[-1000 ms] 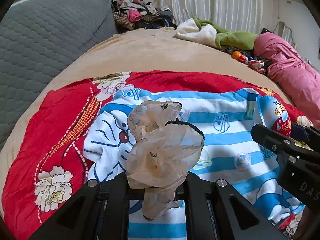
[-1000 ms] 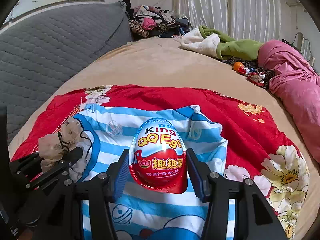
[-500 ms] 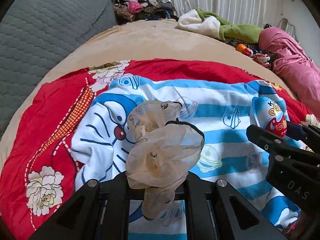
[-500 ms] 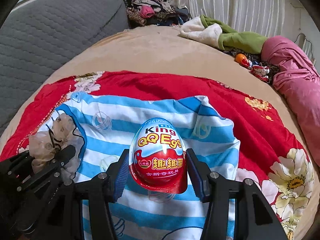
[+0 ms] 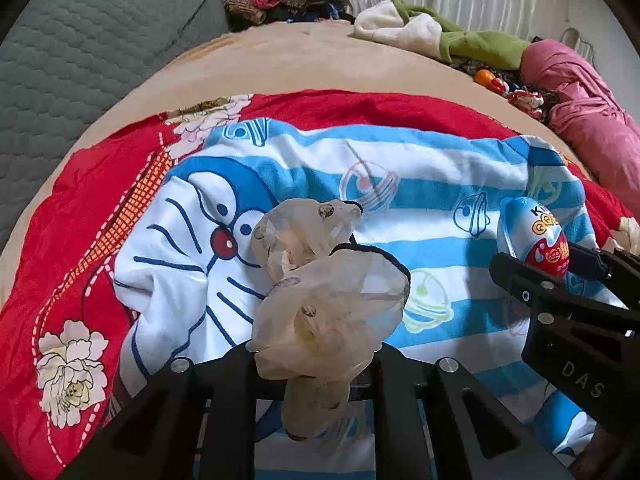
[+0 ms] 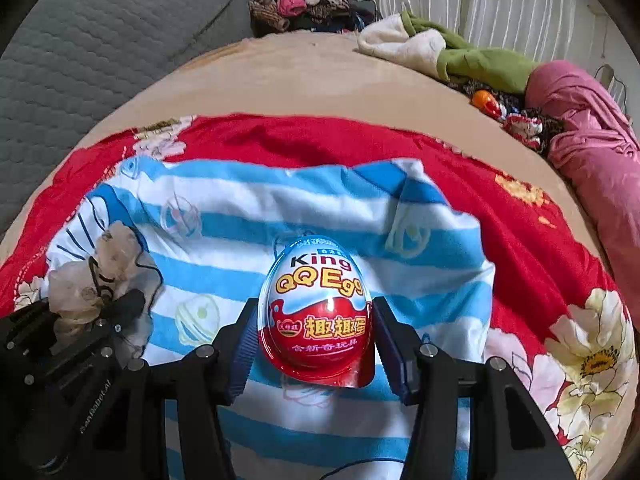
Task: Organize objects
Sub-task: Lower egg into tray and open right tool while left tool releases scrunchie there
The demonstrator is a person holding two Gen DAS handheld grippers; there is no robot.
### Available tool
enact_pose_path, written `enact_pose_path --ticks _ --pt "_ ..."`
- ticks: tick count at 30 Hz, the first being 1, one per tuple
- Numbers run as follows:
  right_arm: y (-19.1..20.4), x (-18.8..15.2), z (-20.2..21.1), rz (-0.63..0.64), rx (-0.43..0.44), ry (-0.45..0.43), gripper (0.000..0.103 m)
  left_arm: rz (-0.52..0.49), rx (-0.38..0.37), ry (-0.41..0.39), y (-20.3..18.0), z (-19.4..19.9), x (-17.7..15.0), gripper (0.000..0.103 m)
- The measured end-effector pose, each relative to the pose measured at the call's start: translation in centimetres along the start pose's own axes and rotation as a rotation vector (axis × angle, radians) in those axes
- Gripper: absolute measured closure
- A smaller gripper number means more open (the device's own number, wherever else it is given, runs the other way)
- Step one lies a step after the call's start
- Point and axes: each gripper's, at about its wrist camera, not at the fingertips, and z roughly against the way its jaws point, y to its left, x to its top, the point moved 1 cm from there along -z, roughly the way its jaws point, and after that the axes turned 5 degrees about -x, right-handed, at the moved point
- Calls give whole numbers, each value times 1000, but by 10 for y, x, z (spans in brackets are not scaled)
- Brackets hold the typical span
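Your two grippers have come lower over the blue striped cloth (image 5: 420, 184). Your left gripper (image 5: 316, 364), jaws just opening slightly, still pinches the beige gauzy scrunchie (image 5: 320, 292). Your right gripper (image 6: 312, 340) clamps the glossy egg (image 6: 316, 308).

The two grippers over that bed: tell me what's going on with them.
A person is tidying small things with a handheld gripper in each hand. The left gripper holds a sheer beige scrunchie, its jaws having just been opening slightly with the scrunchie between them. The right gripper clamps a King QQ Egg toy. Both hang over a blue-striped Doraemon cloth spread on a red floral quilt.
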Motion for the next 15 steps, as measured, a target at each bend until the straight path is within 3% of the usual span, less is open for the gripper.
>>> enact_pose_path --ticks 12,15 --pt "-2 -7 -6 3 -6 32 48 -4 24 22 0 -1 -1 77" --pt "-1 -8 -5 5 -8 36 48 -6 30 33 0 0 -1 70"
